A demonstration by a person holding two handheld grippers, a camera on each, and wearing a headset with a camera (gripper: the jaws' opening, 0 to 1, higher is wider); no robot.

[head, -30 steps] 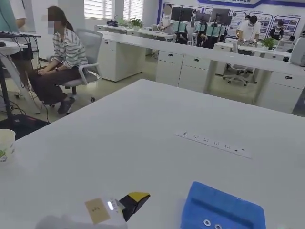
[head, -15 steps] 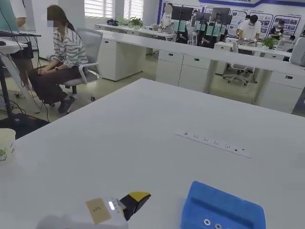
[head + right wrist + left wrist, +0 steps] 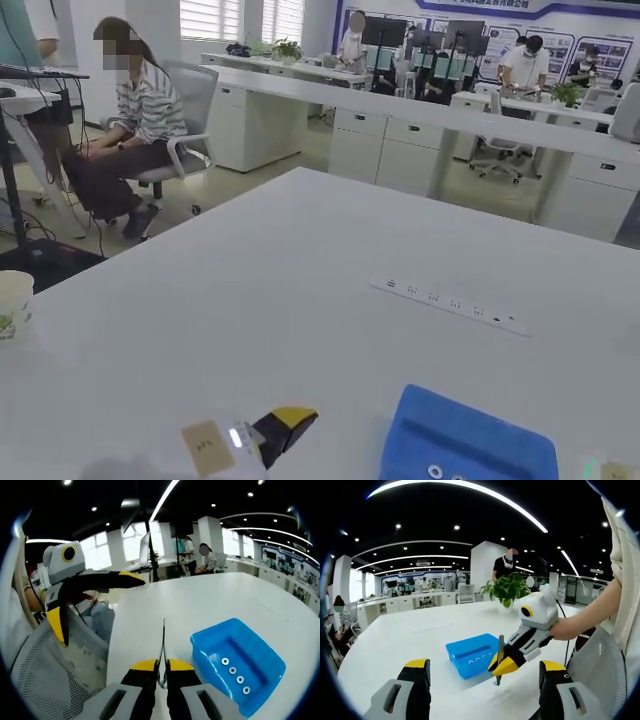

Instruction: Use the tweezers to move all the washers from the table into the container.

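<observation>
The blue container (image 3: pixel 237 665) sits on the white table with several washers (image 3: pixel 235 671) in a row inside it. My right gripper (image 3: pixel 162 667) is shut on thin metal tweezers (image 3: pixel 163 640), which point forward just left of the container. In the left gripper view the right gripper (image 3: pixel 506 666) holds the tweezers (image 3: pixel 500 652) tip-down on the table beside the container (image 3: pixel 472 655). My left gripper (image 3: pixel 485 675) stands open with nothing between its jaws. In the head view its yellow tip (image 3: pixel 285 422) lies left of the container (image 3: pixel 470 440), with washers (image 3: pixel 445 471) in it.
A white power strip (image 3: pixel 450 303) lies on the table (image 3: pixel 300 280) beyond the container. A paper cup (image 3: pixel 12 302) stands at the table's left edge. A person sits on an office chair (image 3: pixel 185 110) past the far left corner. A mesh chair back (image 3: pixel 55 660) is close behind.
</observation>
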